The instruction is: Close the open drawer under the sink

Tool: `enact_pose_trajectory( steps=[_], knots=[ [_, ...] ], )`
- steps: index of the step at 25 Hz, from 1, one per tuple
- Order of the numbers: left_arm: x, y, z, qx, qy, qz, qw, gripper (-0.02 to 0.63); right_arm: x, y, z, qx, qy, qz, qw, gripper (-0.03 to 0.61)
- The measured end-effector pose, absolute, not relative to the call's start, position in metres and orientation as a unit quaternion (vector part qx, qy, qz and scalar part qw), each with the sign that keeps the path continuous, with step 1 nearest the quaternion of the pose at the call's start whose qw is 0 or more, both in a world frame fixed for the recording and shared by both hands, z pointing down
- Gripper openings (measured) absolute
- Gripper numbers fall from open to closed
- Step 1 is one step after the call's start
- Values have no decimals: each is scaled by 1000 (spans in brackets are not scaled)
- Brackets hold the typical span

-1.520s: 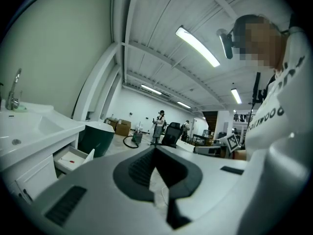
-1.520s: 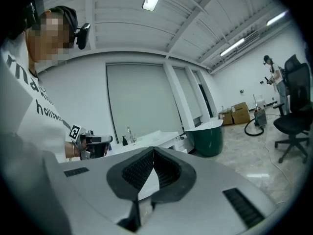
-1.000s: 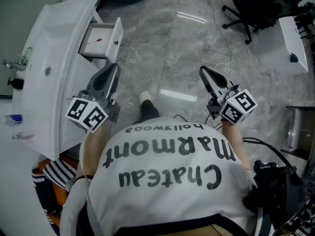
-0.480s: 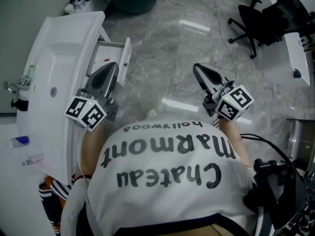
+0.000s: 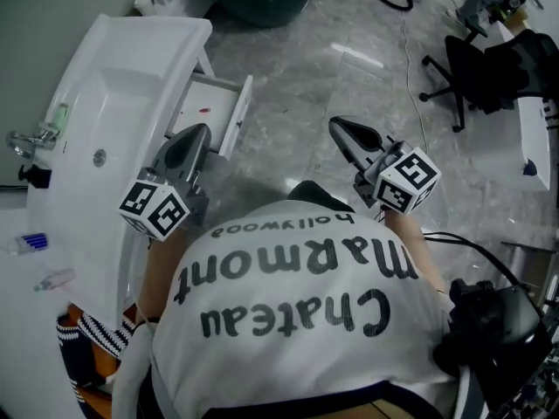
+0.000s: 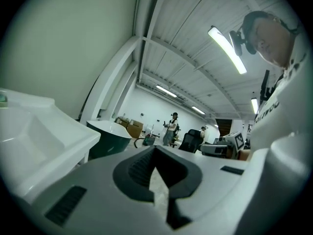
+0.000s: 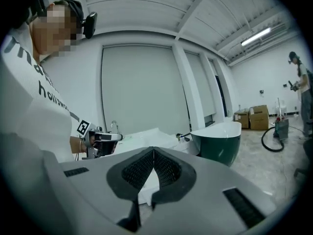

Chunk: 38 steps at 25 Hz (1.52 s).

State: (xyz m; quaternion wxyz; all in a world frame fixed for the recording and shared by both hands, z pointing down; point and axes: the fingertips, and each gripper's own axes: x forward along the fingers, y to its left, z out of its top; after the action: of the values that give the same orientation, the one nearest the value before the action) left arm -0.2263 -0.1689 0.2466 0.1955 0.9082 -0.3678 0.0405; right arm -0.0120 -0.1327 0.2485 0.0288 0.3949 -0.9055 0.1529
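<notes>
Drawer (image 5: 212, 119) open under white sink (image 5: 118, 94), grey marble floor (image 5: 301, 68)

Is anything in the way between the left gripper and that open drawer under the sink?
Nothing visible. The left gripper, jaws shut, hangs close by the drawer, and nothing shows blocking the drawer's way back under the sink.

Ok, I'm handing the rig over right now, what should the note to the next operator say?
Left tongs: shut, empty, close to the drawer, no contact seen.
Right tongs: shut, empty, over the floor.
Drawer: pulled out under the sink, small red item inside.
Done: nothing on the drawer yet.
Left: push its front in until it shuts.
</notes>
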Motion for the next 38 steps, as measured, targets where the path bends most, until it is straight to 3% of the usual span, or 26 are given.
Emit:
enact_pose_trajectory(
  steps=[3, 6, 13, 21, 26, 38],
  knots=[
    [-189, -48, 254, 952, -235, 64, 187, 8, 8, 41, 244, 520, -840, 151, 12, 11],
    [-186, 18, 260, 969, -168, 71, 166, 8, -3, 121, 238, 570, -811, 134, 21, 11],
    [-204, -2, 281, 950, -249, 79, 171, 8, -17, 39, 235, 478, -870, 113, 45, 11],
    [-150, -46, 324, 912, -326, 74, 236, 8, 43, -33, 260, 415, -894, 152, 78, 11],
    [-149, -46, 361, 902, -350, 90, 236, 8, 44, -48, 267, 396, -898, 178, 66, 11],
    [-79, -44, 532, 775, -487, 219, 339, 8, 136, -79, 359, 360, -882, 296, 67, 11]
  ],
)
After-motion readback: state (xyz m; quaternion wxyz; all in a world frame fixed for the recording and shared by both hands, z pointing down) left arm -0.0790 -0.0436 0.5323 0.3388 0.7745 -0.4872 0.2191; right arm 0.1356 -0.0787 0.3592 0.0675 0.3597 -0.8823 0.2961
